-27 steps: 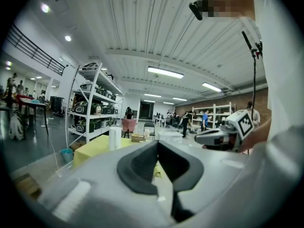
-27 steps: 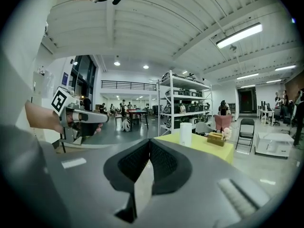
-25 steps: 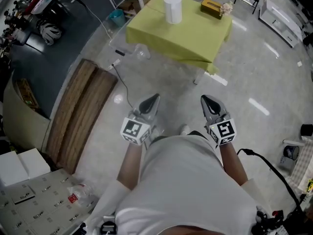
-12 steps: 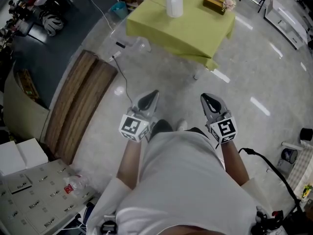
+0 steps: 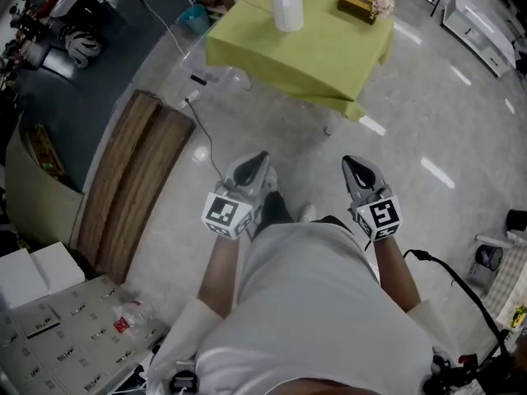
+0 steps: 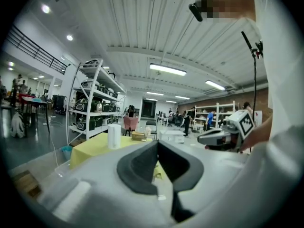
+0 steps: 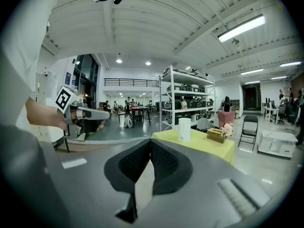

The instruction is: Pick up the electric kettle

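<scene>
The person stands on a shiny grey floor (image 5: 428,113) and holds one hand-held gripper in each hand, out in front of the body. The left hand-held gripper (image 5: 256,162) is closed. Its two black pads (image 6: 142,163) touch at the tips, and nothing is between them. The right hand-held gripper (image 5: 356,168) is closed too. Its pads (image 7: 166,163) meet at the tips and it holds nothing. The two sit side by side with a gap between them, and both point toward the bench. Each has a white cube with black square marks at its back end.

The tall white round electric kettle (image 5: 286,5) stands upright on the bench with the yellow-green cloth (image 5: 305,56). It is near the far side of the bench top, toward the left. The bench is well apart from both hand-held grippers, with bare floor in between. Nothing touches the kettle.

A small brown box (image 5: 356,2) lies on the same bench, to the right of the kettle and apart from it. A little bunch of pale flowers (image 5: 381,8) sits just beside the box.

Long brown wooden boards (image 5: 132,188) lie on the floor to the left. A tall white shelf rack (image 7: 183,96) full of things stands behind the bench, and a black folding chair (image 7: 249,127) stands off to the right.
</scene>
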`<state>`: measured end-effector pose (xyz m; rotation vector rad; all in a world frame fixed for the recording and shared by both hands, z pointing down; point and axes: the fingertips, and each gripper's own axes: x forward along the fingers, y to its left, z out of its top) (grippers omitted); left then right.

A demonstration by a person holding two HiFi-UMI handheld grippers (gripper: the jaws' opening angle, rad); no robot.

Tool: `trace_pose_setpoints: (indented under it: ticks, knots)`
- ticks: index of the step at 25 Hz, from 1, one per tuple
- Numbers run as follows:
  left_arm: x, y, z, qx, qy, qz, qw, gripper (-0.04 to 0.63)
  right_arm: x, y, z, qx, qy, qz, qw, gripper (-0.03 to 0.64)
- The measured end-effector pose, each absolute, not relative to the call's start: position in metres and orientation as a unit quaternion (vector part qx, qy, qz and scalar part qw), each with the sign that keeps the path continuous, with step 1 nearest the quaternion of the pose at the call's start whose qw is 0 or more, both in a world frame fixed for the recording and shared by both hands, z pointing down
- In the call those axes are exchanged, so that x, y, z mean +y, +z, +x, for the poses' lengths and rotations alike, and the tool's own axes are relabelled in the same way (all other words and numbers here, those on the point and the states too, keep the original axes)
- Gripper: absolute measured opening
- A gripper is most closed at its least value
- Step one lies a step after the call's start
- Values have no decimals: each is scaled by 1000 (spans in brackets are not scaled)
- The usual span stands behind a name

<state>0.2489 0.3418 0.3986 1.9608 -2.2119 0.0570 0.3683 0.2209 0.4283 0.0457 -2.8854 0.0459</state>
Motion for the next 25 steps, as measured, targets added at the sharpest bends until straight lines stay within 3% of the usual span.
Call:
trace_pose_setpoints:
  ticks: [25]
  knots:
    - [266,395,77,-697,20,711,93,2,157,416,207,-988,24,76,133,-3]
